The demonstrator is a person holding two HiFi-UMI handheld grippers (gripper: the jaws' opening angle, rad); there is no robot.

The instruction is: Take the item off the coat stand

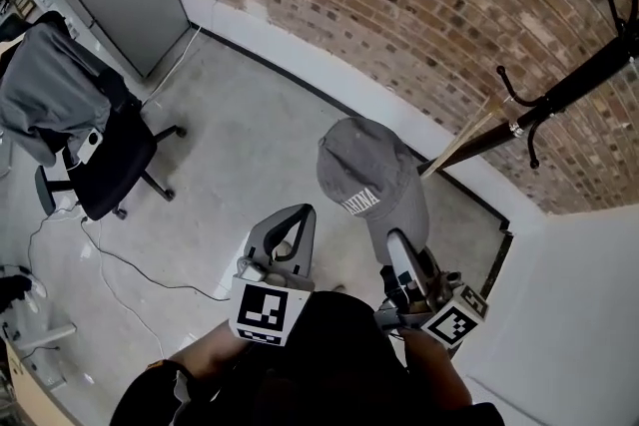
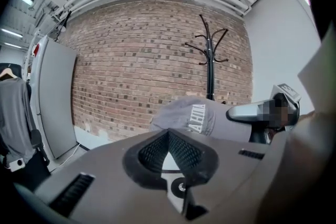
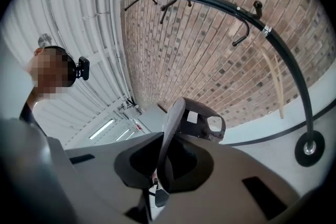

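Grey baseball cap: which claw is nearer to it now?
Right. The right claw is clamped on the brim of the grey fabric baseball cap; the left claw, shut and empty, sits just left of the cap without touching it.

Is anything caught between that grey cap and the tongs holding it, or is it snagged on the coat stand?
Nothing visible is in the way. The right gripper is clamped straight onto the brim of the cap. The cap hangs in the air, well apart from the coat stand.
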